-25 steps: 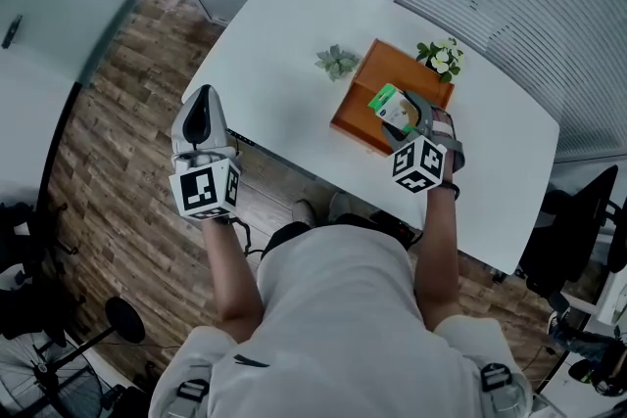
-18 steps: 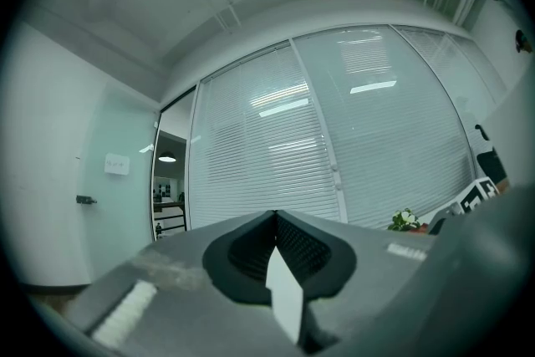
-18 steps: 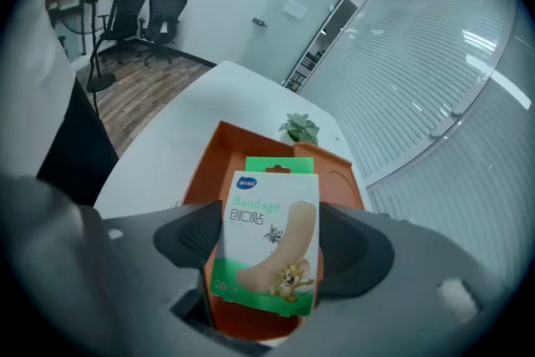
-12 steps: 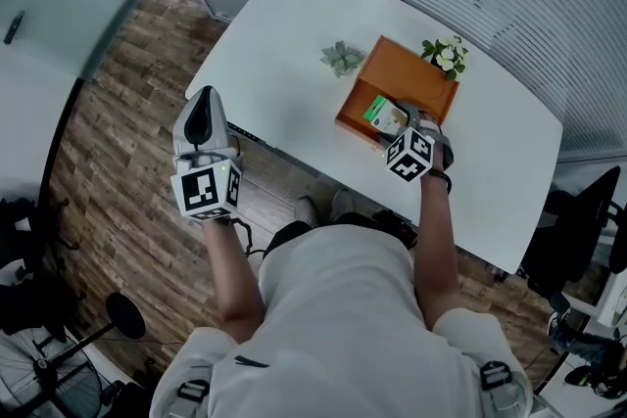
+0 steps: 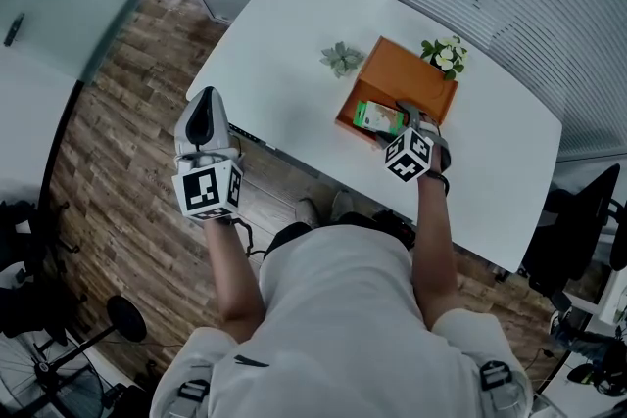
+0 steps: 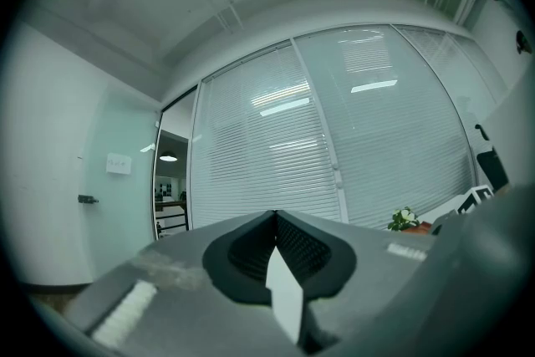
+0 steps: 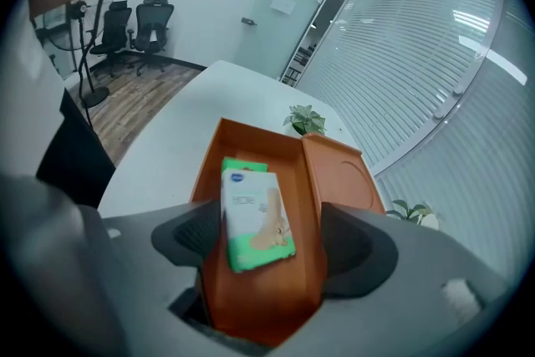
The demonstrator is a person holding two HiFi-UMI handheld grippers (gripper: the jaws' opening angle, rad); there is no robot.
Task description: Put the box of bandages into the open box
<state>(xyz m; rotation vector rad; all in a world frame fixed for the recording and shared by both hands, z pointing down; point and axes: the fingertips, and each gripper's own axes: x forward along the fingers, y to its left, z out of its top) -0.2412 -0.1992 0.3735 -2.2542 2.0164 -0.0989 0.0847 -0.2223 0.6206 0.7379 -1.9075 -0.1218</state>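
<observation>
The green-and-white box of bandages (image 5: pixel 377 117) sits tilted inside the open orange box (image 5: pixel 411 78) on the white table. In the right gripper view the box of bandages (image 7: pixel 255 217) lies between my wide-apart jaws, close against the left one and blurred. My right gripper (image 5: pixel 400 117) hovers over the near end of the orange box (image 7: pixel 209 171) and stands open (image 7: pixel 276 242). The left gripper (image 5: pixel 201 113) is held off the table's left edge. It points upward and is shut with nothing in it (image 6: pixel 276 251).
A small succulent (image 5: pixel 340 60) stands left of the orange box, and a white-flowered plant (image 5: pixel 443 56) at its far corner. The hinged lid (image 7: pixel 343 171) lies open to the right. The white table (image 5: pixel 284 44) ends near my body, with wood floor (image 5: pixel 127 162) beyond it.
My right gripper carried the bandage box down into the orange box, then its jaws opened and let go. The left gripper has stayed still.
</observation>
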